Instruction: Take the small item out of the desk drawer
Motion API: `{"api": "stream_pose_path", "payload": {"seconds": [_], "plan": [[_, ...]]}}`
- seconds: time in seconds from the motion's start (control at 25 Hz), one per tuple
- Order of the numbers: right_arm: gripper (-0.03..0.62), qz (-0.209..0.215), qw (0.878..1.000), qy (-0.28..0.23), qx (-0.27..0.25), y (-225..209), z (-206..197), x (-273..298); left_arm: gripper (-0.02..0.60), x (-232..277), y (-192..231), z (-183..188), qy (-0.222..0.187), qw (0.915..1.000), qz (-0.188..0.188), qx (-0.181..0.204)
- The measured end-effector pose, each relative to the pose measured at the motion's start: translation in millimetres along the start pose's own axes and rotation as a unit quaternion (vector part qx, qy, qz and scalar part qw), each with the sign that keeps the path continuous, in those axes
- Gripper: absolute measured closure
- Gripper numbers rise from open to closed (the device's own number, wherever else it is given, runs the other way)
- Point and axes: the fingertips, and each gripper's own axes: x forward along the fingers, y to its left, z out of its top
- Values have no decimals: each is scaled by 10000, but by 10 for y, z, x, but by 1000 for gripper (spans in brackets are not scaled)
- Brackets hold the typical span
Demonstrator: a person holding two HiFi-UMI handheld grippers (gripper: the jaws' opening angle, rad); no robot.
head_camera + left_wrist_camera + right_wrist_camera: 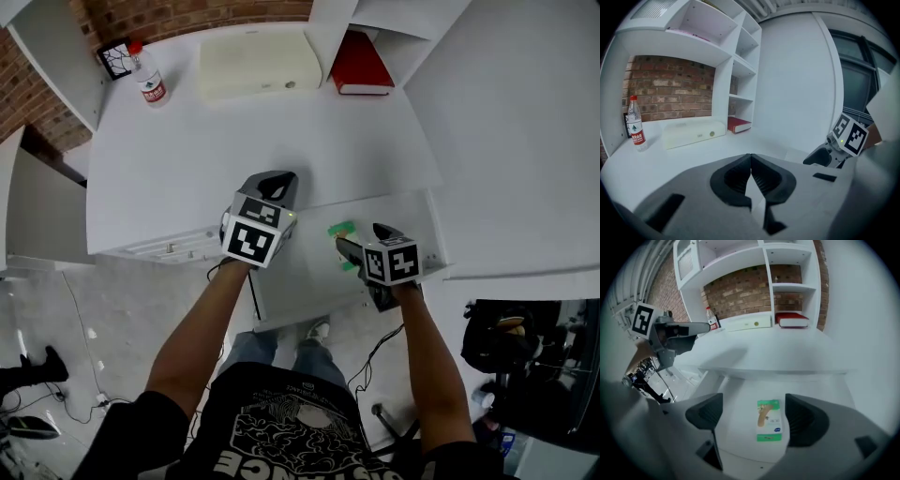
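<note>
Lying flat: sm. green/white packet [769, 426]

seen from above, a white desk [234, 150] stands against a red brick wall [187, 11] at 12 o'clock, white shelving [412, 23] at 1 o'clock, a white wall [525, 131] at 3 o'clock; pale tiled floor [112, 319] at 8 o'clock.

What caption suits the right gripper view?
Open right gripper frames a green packet lying in the open drawer.
</note>
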Motion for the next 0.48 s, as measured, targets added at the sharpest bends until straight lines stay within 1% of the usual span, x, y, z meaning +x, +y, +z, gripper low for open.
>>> {"api": "stream_pose_path", "payload": {"seconds": [0.24, 0.48], "plan": [[181, 140, 9988, 469, 43, -164, -264, 338, 574, 112, -45, -152, 42, 9999, 116, 5], [181, 315, 9955, 884, 118, -286, -528, 662, 574, 139, -35, -358, 132, 9990, 419, -121]]}}
